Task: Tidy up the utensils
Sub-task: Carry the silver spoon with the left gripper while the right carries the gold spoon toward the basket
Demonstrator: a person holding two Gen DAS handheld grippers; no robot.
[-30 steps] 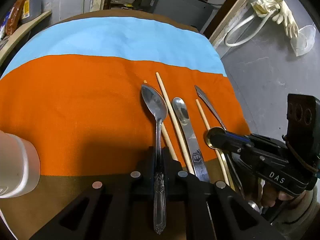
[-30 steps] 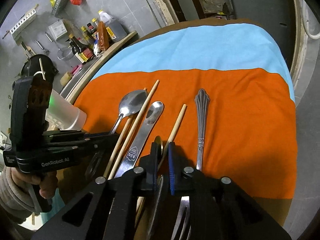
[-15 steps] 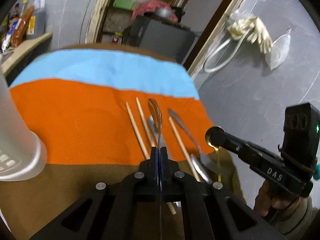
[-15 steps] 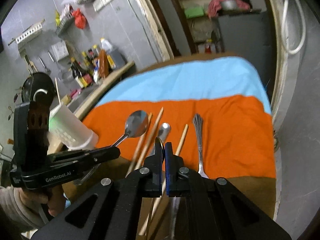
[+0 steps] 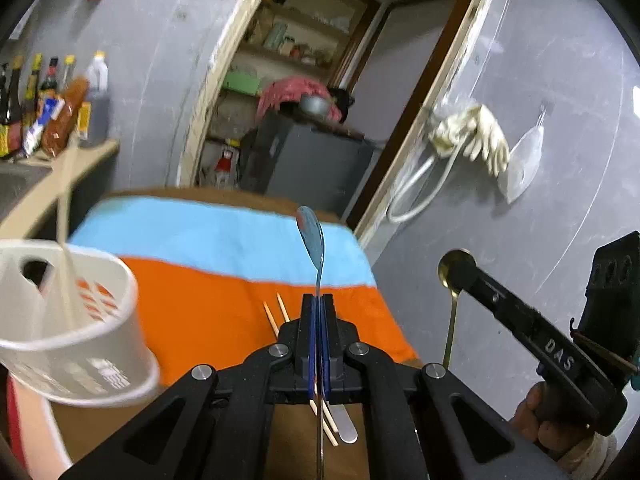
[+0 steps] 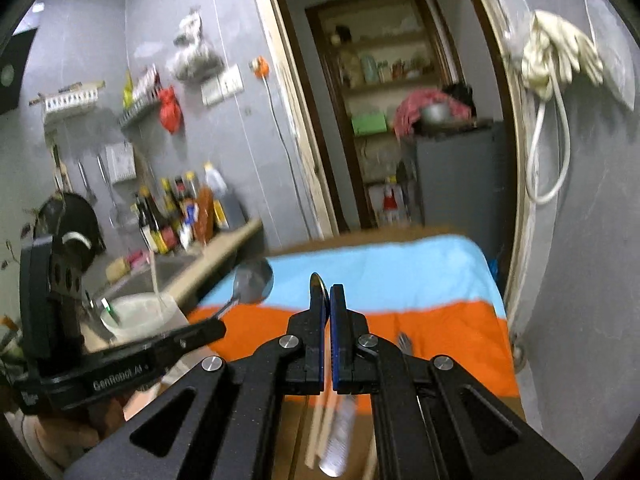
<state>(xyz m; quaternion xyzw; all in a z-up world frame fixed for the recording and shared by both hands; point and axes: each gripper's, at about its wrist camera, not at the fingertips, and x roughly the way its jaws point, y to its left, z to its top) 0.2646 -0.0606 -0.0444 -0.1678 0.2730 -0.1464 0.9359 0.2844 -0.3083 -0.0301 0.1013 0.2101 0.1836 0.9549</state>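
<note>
Left wrist view. One silver spoon (image 5: 311, 236) pinched edge-on between the closed jaws of the left gripper (image 5: 319, 308), bowl pointing up and away, handle running back under the gripper body. One white holder (image 5: 74, 320) left of the gripper, standing on the brown worktop (image 5: 280, 432), with blurred pale chopsticks (image 5: 64, 240) leaning out of it; exact number impossible to tell. Two chopsticks (image 5: 276, 312) lying on the orange cloth (image 5: 208, 312), tips showing just left of the left gripper. One flat metal handle end (image 5: 346, 428) lying below the gripper, beside the chopstick ends. One gold spoon (image 5: 452, 300) right of the left gripper, gripped near its bowl by the right gripper (image 5: 466, 276), handle hanging straight down, clear of the cloth.

Right wrist view. Jaws of the right gripper (image 6: 329, 300) drawn almost together on the gold spoon (image 6: 318, 286), only the bowl's rim showing above the left pad. One silver spoon (image 6: 253, 282) left of the right gripper, sticking out of the left gripper (image 6: 216, 326), jaws closed on its neck. One white holder (image 6: 140, 316) further left with one pale stick rising from it. One fork (image 6: 404, 342) on the orange cloth (image 6: 460, 344), just right of the right gripper. Blurred chopsticks and one metal handle (image 6: 340, 432) below the gripper.
</note>
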